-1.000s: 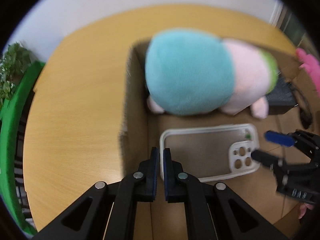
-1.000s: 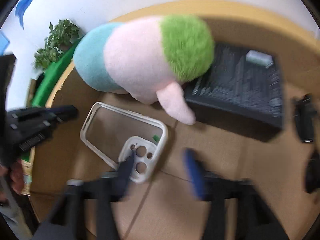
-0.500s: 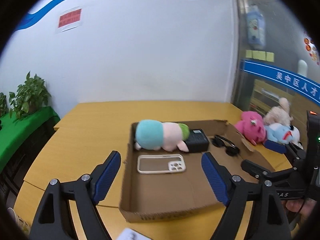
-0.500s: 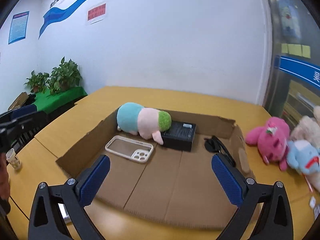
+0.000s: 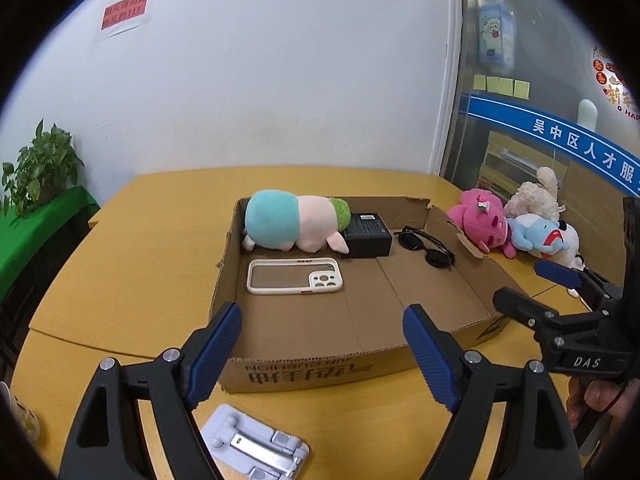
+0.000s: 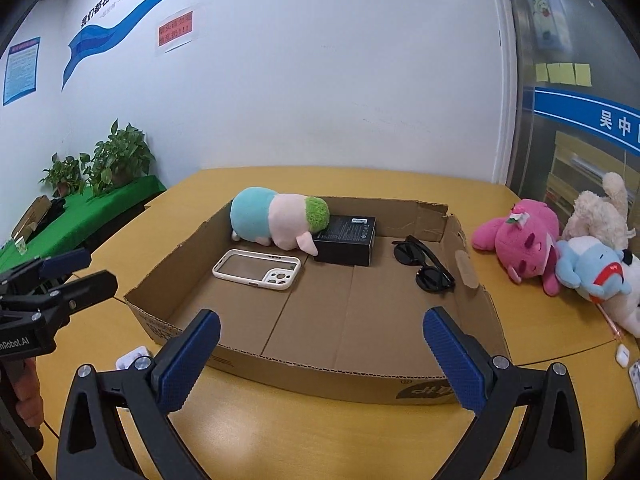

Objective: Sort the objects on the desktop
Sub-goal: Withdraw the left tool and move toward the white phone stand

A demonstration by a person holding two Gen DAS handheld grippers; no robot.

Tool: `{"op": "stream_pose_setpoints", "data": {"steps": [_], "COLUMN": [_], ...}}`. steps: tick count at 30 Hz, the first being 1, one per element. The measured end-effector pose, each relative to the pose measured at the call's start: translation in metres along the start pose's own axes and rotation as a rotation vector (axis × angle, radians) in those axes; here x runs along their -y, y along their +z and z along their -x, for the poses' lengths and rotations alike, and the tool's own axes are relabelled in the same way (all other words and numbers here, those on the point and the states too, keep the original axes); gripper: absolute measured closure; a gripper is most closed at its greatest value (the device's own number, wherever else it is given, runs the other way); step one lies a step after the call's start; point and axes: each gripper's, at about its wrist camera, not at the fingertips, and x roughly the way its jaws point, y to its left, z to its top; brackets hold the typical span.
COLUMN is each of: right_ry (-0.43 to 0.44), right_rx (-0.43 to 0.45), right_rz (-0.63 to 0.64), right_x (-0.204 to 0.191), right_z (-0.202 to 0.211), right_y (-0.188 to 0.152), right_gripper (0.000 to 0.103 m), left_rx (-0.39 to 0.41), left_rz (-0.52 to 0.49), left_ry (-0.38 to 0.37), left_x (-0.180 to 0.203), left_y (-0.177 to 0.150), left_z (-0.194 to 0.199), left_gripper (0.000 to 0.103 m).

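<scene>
A shallow cardboard box (image 5: 436, 320) (image 6: 280, 364) on the yellow table holds a teal, pink and green plush (image 5: 294, 222) (image 6: 276, 220), a white phone case (image 5: 294, 276) (image 6: 258, 269), a black box (image 5: 366, 234) (image 6: 346, 239) and black sunglasses (image 5: 426, 246) (image 6: 422, 264). My left gripper (image 5: 322, 344) is open and empty in front of the box. My right gripper (image 6: 320, 356) is open and empty, also in front of the box. Each shows in the other's view, the right one (image 5: 528, 284) and the left one (image 6: 76, 270).
A white folding stand (image 5: 254, 446) lies on the table under my left gripper. Pink (image 6: 520, 240), blue (image 6: 592, 266) and cream (image 6: 600, 212) plush toys lie right of the box. White earbuds (image 6: 622, 354) lie at the right. Potted plants (image 6: 116, 156) stand on a green-covered surface at left.
Both grippers have pulled up and back from inside the box to its near side. The left gripper went from shut to wide open. The phone case lies in the box.
</scene>
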Motion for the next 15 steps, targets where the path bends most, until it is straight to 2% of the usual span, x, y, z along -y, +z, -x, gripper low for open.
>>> {"op": "stream_pose_setpoints", "data": {"steps": [5,8,9,11,13,15], "right_ry": [0.022,0.078,0.124,0.277,0.375,0.434], "right_rx": [-0.03,-0.063,-0.091,-0.206,-0.29,-0.343], "right_rz": [0.017,0.017,0.009,-0.006,0.008,0.017], "right_x": [-0.01,-0.018,-0.021,-0.036,-0.053,-0.069], "right_z": [-0.007,-0.016,-0.022,-0.042,-0.057,-0.068], "right_y": [-0.007,-0.017,-0.022,-0.039,-0.056,-0.073], "right_gripper": [0.0,0.0,0.0,0.0,0.0,0.0], "left_rx": [0.003,-0.07,-0.095,-0.177,-0.257,-0.321], "left_rz": [0.007,0.025,0.039,0.077,0.124,0.151], "left_ry": [-0.01,-0.009,-0.007,-0.018,-0.026,-0.047], "left_x": [-0.015,-0.034,-0.041,-0.06,-0.08,-0.092], "left_y": [-0.018,-0.035,-0.04,-0.054,-0.071,-0.083], "left_z": [0.003,-0.008,-0.014,-0.029,-0.046,-0.061], "left_gripper": [0.02,0.02,0.02,0.02,0.02,0.022]}}
